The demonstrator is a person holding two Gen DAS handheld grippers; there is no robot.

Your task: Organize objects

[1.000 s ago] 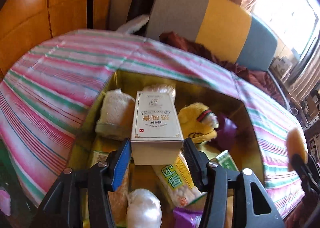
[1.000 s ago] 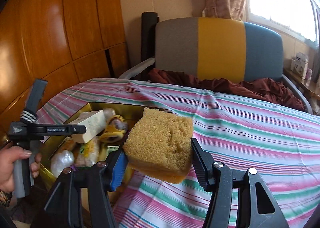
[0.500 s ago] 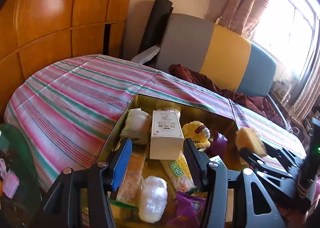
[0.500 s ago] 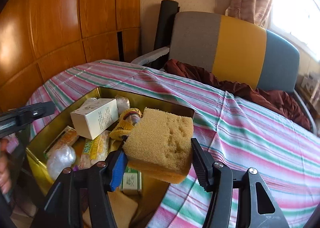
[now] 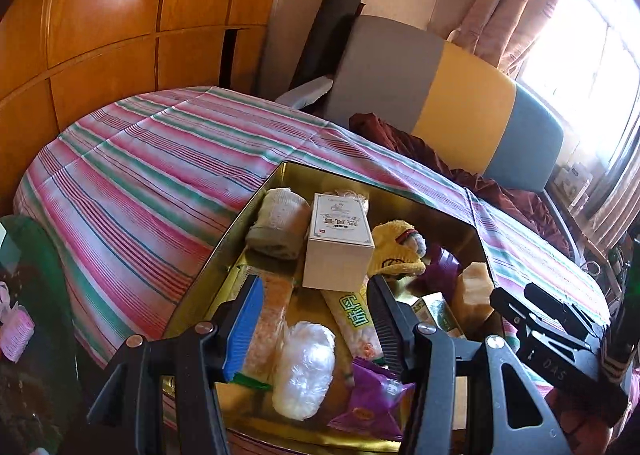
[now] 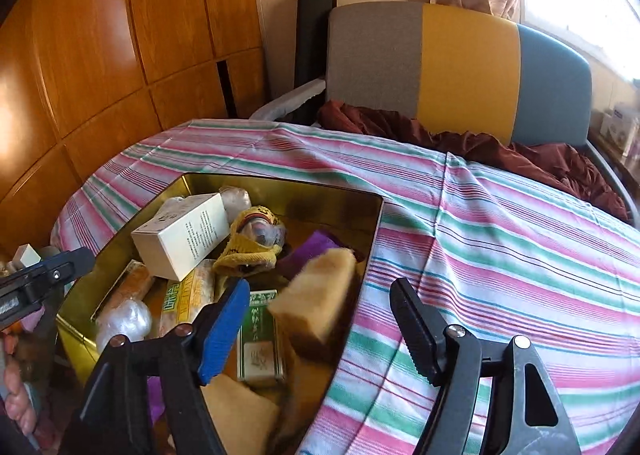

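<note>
Left tongs (image 5: 316, 319) gape over the gold tin (image 5: 256, 195), nothing between them. Inside, left to right: rolled cloth (image 5: 278, 225), white box (image 5: 338, 243) on the pile, yellow plush toy (image 5: 396, 249). The sponge (image 6: 320, 299), blurred, sits at the tin's right side near the wall, free of the right tongs (image 6: 320, 329), which are wide open above the striped desk (image 6: 500, 239).

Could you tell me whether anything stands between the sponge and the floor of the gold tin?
Nothing blocks the opening. The sponge is free of the open right gripper, inside the gold tin by its right wall. Beneath it lies a green packet, so it may rest partly on that.
</note>
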